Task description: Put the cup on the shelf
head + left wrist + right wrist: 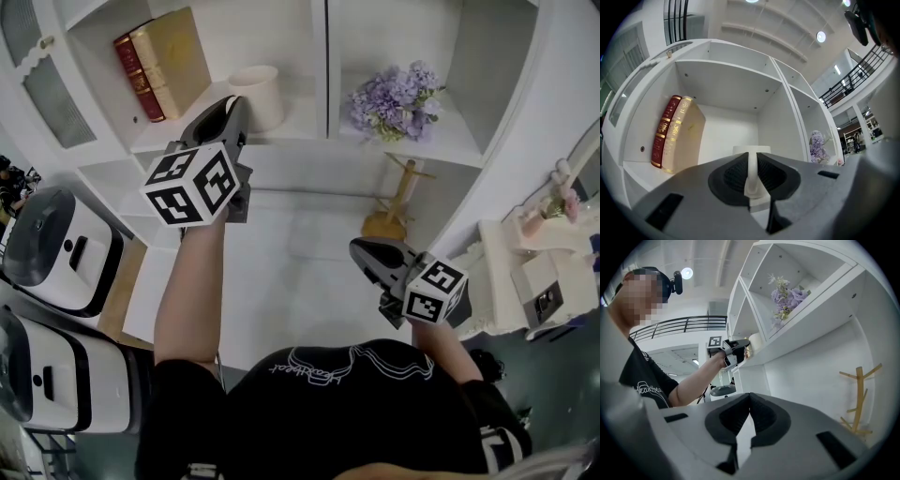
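The books (159, 61), one red and one cream, lean in the left compartment of the shelf (291, 120). Their spines carry gold ornament and what may be lettering, too small to read. Just right of the books, in the same compartment, is the cup (258, 94), pale and unmarked. Whether its base already rests on the board cannot be told. The left claw (234, 108) is clenched on the cup's handle, which the left gripper view shows pinched between its pads. I judge this to be the placing step, close to done. The next move calls for settling the cup flat, well clear of the books, then loosening the grip and drawing straight back so the handle is not dragged and the cup not tipped. Further right of the books, in the neighbouring compartment, stands a bunch of purple flowers (394, 98). Below them is a small wooden stand (398, 202). Neither bears a label. Furthest right of the books and lower, the right claw (749, 401) is pressed together on nothing and takes no part. Its cube shows only square black-and-white markers. The script across the person's shirt is not legible.
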Motion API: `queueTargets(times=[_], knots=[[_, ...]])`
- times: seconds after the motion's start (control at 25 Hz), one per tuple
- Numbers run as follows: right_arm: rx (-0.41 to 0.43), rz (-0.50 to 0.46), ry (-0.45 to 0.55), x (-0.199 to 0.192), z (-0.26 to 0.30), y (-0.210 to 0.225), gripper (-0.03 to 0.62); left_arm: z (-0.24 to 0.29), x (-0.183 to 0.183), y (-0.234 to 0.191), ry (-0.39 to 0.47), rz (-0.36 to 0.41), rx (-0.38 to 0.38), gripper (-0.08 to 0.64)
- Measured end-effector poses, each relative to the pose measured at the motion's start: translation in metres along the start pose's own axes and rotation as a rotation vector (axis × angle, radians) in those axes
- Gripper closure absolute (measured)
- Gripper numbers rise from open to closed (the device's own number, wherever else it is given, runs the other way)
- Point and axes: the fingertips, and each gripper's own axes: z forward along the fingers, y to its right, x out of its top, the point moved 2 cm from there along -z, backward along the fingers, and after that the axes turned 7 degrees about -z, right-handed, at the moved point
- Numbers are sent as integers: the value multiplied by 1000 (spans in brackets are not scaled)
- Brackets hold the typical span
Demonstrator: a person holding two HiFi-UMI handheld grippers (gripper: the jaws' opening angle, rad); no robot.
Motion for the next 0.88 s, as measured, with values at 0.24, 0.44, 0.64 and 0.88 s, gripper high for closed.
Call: queueTargets(times=[0.24, 0.44, 0.64, 0.88], knots=[[-3, 14, -10, -4, -3, 4, 586, 9, -2, -2, -5, -8, 14, 509], [-7, 13, -10, -4, -10, 5, 586, 11, -3, -2, -1, 0, 0, 502], [-7, 8, 1, 1, -17, 4, 586, 5, -7, -2, -11, -5, -14, 400], [5, 3, 1, 0, -17, -1, 586, -14, -6, 8, 1, -2, -22, 394]])
